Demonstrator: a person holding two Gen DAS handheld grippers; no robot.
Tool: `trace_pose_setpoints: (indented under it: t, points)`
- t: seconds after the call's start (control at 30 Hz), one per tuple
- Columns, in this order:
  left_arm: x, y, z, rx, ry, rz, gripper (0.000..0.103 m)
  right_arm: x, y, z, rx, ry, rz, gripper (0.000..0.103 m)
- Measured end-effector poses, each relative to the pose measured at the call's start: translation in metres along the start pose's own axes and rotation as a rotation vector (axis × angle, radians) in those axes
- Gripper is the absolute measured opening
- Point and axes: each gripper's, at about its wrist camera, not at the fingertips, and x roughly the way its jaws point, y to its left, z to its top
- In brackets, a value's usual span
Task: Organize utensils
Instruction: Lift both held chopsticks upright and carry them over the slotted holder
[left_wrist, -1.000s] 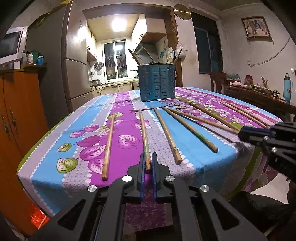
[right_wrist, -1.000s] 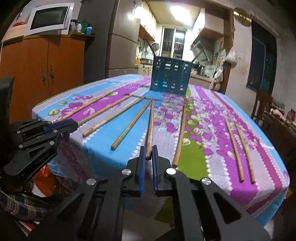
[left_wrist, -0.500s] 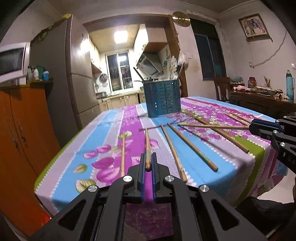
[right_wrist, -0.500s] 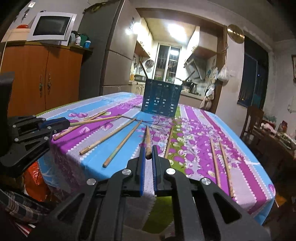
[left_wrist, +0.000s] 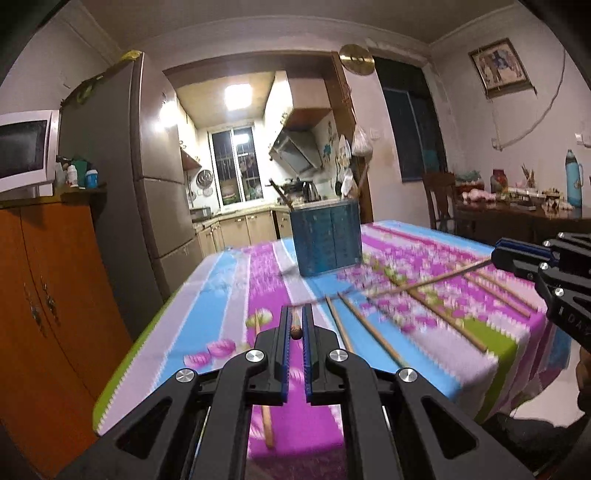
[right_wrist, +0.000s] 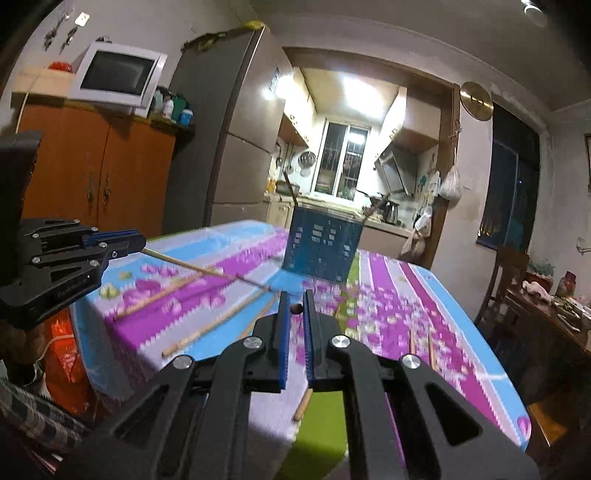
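My left gripper is shut on a wooden chopstick, seen end-on between the fingers and held above the table. My right gripper is shut on another chopstick, also end-on. In the right wrist view the left gripper holds its chopstick pointing towards the blue utensil holder. In the left wrist view the right gripper holds its chopstick likewise. The holder stands at the far end with a few utensils in it. Several chopsticks lie on the tablecloth.
The table has a purple, blue and green floral cloth. An orange cabinet with a microwave and a fridge stand to the left. A chair and a cluttered side table stand to the right.
Both grippers have lifted their chopsticks off the table and raised them, with the view tilting up. The chopsticks now point towards the holder.
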Motion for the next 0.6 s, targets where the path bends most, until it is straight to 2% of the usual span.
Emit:
trace_pose_setpoints:
  t: [0.27, 0.6]
  points:
    - [-0.002, 0.024, 0.041, -0.065, -0.072, -0.024, 0.007, 0.005, -0.014, 0.035, 0.018, -0.051, 0.018, 0.005]
    - [-0.003, 0.038, 0.072, -0.096, -0.126, -0.042, 0.007, 0.011, -0.035, 0.063, 0.042, -0.080, 0.055, 0.005]
